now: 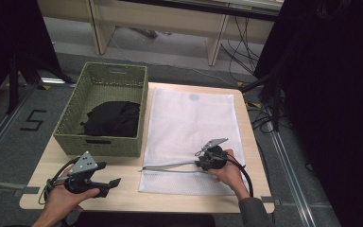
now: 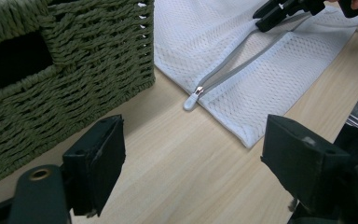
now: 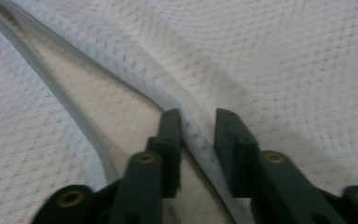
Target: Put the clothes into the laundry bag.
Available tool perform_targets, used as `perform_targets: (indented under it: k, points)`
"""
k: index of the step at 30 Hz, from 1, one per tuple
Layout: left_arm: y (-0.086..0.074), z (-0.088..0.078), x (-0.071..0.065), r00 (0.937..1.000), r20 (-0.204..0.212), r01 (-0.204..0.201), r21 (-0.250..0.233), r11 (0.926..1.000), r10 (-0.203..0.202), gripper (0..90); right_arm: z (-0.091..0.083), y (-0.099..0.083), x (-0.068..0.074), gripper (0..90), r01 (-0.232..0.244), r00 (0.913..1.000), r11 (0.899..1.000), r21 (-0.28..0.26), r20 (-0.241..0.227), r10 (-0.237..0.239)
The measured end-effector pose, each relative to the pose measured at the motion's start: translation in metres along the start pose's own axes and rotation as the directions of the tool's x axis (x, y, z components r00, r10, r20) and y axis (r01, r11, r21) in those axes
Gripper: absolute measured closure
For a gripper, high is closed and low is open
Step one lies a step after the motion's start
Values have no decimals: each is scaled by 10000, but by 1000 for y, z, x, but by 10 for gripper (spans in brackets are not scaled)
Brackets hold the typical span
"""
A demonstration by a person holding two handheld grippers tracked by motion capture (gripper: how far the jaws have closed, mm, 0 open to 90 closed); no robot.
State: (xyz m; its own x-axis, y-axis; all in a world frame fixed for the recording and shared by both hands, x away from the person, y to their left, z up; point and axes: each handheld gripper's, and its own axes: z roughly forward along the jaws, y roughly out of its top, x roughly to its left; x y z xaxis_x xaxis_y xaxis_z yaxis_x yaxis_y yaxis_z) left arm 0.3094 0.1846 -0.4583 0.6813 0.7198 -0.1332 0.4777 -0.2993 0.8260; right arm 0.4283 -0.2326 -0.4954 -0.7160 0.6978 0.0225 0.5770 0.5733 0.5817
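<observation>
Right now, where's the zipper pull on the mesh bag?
In the left gripper view the zipper pull sits at the bag's near-left corner, on bare table just right of the green basket.

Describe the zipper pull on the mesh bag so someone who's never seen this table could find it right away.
Start at the green woven basket on the table's left; the white mesh bag lies flat beside it. Along the bag's near edge runs a grey zipper, opened into a slit. The zipper pull sits at the slit's end nearest the basket: a small white tab behind a metal slider, jutting off the bag's edge onto bare wood.
</observation>
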Motion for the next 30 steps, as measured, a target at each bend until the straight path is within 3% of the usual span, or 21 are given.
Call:
perform_targets:
  k: [1, 3, 4, 8, 9, 11, 13, 14, 15, 16, 17, 19, 24, 25, 30]
  points:
    - [0, -1, 1, 9999, 43, -167, 28, 9999, 167, 208, -1, 2, 1, 850, 136, 9999, 9997, 219, 102, -138]
    - [0, -1, 1, 9999, 39, -122, 35, 9999, 122, 208, 1, 2, 3, 871, 114, 9994, 9999, 45, 319, -115]
    - [0, -1, 1, 9999, 50, -134, 43, 9999, 133, 208, -1, 4, 2, 888, 633, 9977, 9976, 283, 237, -640]
    - [1, -1, 1, 9999, 57, -159, 48, 9999, 159, 209, -5, 9, 8, 898, 739, 9958, 9971, 188, 531, -748]
    - [1, -1, 2, 9999, 44, -140, -27, 9999, 140, 209, -10, 13, 11, 898, 1024, 9912, 9944, -246, 866, -999]
    - [1, -1, 2, 9999, 29, -109, -45, 9999, 109, 209, -13, 15, 11, 898, 1148, 9891, 9930, -273, 963, -1117]
    - [1, -1, 2, 9999, 32, -144, -36, 9999, 144, 209, -29, 24, 13, 899, 1673, 9758, 9820, -878, 1572, -1522]
    - [1, -2, 1, 9999, -90, -83, 13, 10000, 83, 209, -29, 24, 13, 899, 1673, 9758, 9820, -878, 1572, -1522]
    - [1, -1, 3, 9999, -9, -102, -107, 9999, 102, 209, -39, 30, 15, 899, 1828, 9694, 9738, -1355, 1899, -1556]
    - [1, -1, 3, 9999, -9, -102, -107, 9999, 102, 208, -39, 30, 15, 899, 1828, 9694, 9738, -1355, 1899, -1556]
    - [1, -1, 2, 9999, -58, -91, -149, 9998, 90, 208, -48, 34, 15, 899, 1883, 9663, 9655, -1797, 2096, -1494]
    - [2, -2, 2, 9992, -72, -403, -232, 9989, 402, 206, -54, 36, 14, 899, 1801, 9696, 9569, -2277, 2046, -1338]
    - [5, -1, 4, 9986, -355, -415, -411, 9983, 400, 202, -62, 41, 14, 899, 1992, 9658, 9422, -2693, 2166, -1423]
    - [7, 0, 6, 9984, -431, -372, -362, 9986, 357, 199, -67, 45, 16, 899, 1835, 9672, 9367, -2981, 2251, -1178]
    - [16, -2, 13, 9967, -585, -599, -486, 9970, 570, 198, -76, 51, 15, 899, 1928, 9645, 9272, -3211, 2358, -1189]
